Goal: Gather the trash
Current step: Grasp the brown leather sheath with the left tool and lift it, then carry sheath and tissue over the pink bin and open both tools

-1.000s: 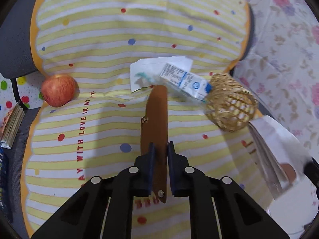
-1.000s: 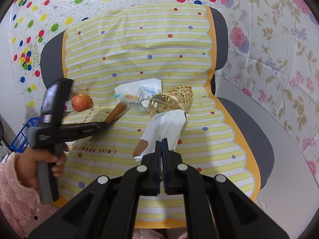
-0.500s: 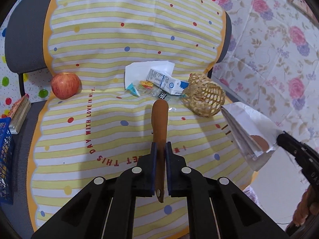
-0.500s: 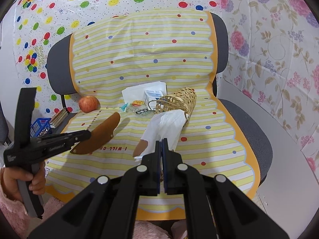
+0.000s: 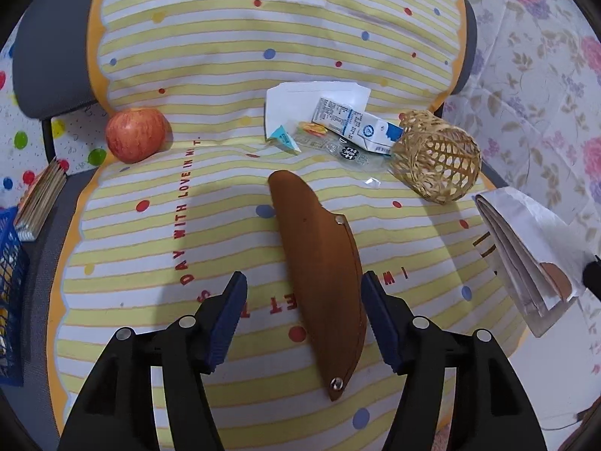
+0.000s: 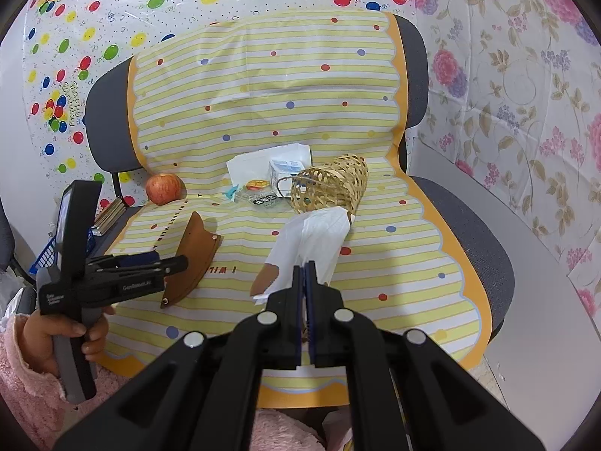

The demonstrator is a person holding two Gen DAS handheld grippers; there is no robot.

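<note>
A chair (image 6: 462, 233) draped in a yellow striped cover (image 5: 188, 56) filled both views. On the cover, lying between the spread fingers of the left tool (image 5: 304, 323) and touching neither pad, was a brown leather sheath (image 5: 319, 270), long and curved with a rivet near each end; that tool was released and empty. Ahead of it and to its right lay a woven basket (image 5: 435, 161) on its side. The right tool (image 6: 305, 274) was clenched on a white paper bag (image 6: 319, 233), which hung forward of its tips, folded flat with a brown patch at one corner.

The trash sat well ahead of the left tool, just left of the basket: a white sheet of paper (image 5: 300, 101) at the back, a small milk carton (image 5: 357, 127) lying on it, a clear plastic wrapper (image 5: 345, 150) with a black mark, and a little teal scrap (image 5: 283, 139). All of it looked light. The carton would probably be stiff enough to pinch across its narrow sides; the wrapper seemed slippery and crushable, best nipped at an edge, and the paper likewise by a raised corner. A red apple (image 5: 135, 135) rested far to the left tool's left, apart from the litter.
</note>
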